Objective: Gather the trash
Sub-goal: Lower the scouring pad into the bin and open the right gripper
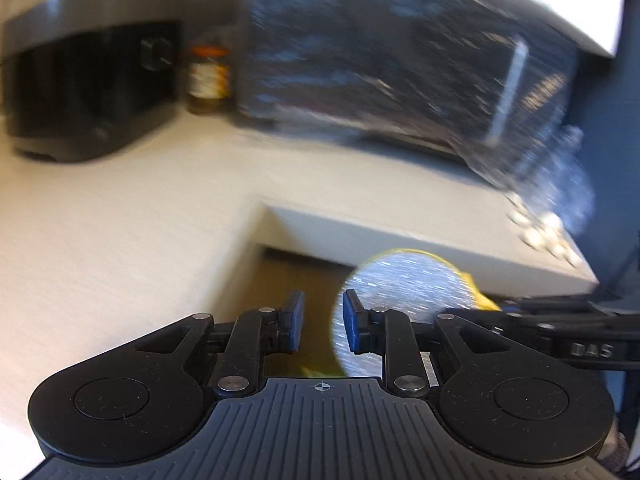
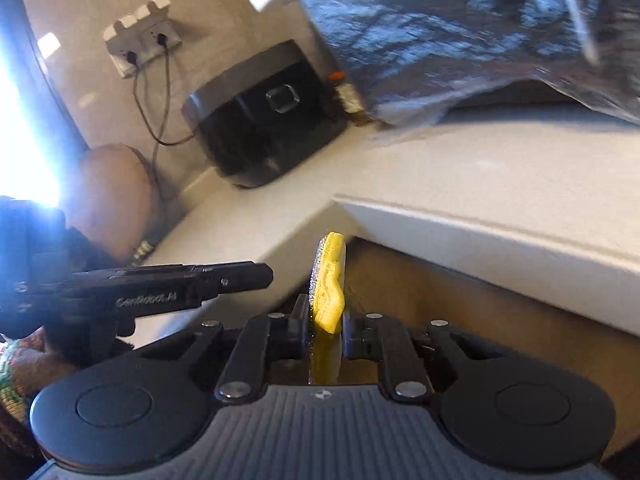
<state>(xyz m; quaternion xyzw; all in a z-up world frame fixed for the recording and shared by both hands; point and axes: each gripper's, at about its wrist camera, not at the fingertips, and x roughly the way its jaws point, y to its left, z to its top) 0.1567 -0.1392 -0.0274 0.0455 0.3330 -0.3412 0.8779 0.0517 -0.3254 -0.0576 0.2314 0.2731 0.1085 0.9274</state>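
Yellow scrubber [image 2: 329,280] hangs off the pale countertop [image 2: 460,160] corner.

left gripper [image 1: 320,322]: matte black, ribbed grey deck, blue pads, silver pivot screws, crosshair mark | right gripper [image 2: 326,330]: same build, dark pads | side lettering "GenRobot.AI", "DAS" | patterned sleeve [image 2: 16,364], bare skin

sponge [image 2: 330,280] yellow w/ silver glitter | bag [image 2: 460,32] blk/grey mottled | appliance [image 2: 260,128] blk

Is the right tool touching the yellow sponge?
Touching. The right wrist view shows the right tool shut on the yellow sponge, with both pads pressed against its sides.
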